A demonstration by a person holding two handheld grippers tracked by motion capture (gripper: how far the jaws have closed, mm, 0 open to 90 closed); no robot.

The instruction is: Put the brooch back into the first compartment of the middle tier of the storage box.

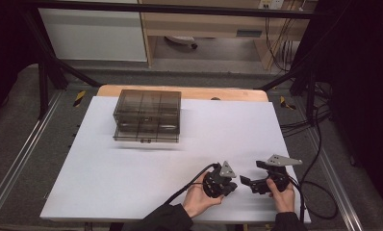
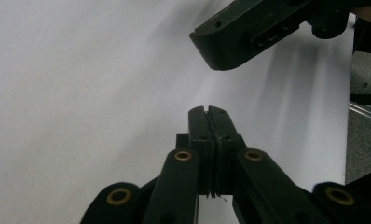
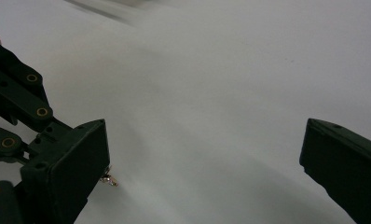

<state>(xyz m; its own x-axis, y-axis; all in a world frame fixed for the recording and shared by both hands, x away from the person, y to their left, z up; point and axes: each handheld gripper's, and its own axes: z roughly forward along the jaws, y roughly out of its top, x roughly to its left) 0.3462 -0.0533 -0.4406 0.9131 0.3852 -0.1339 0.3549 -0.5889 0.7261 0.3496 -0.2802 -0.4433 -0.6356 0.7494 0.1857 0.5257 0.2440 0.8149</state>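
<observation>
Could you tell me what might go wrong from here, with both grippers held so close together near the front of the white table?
1. The shut left gripper and the open right gripper sit almost tip to tip, so a small move could knock their jaws together.
2. A tiny metallic piece lies on the white sheet by the right gripper's jaw; it could be nudged away or lost.
3. The smoky translucent plastic compartment box sits far back, so reaching it could drag the black cables across the sheet.

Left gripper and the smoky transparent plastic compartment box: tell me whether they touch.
Apart. The high view shows the left gripper near the table's front edge, white surface between it and the box.
</observation>
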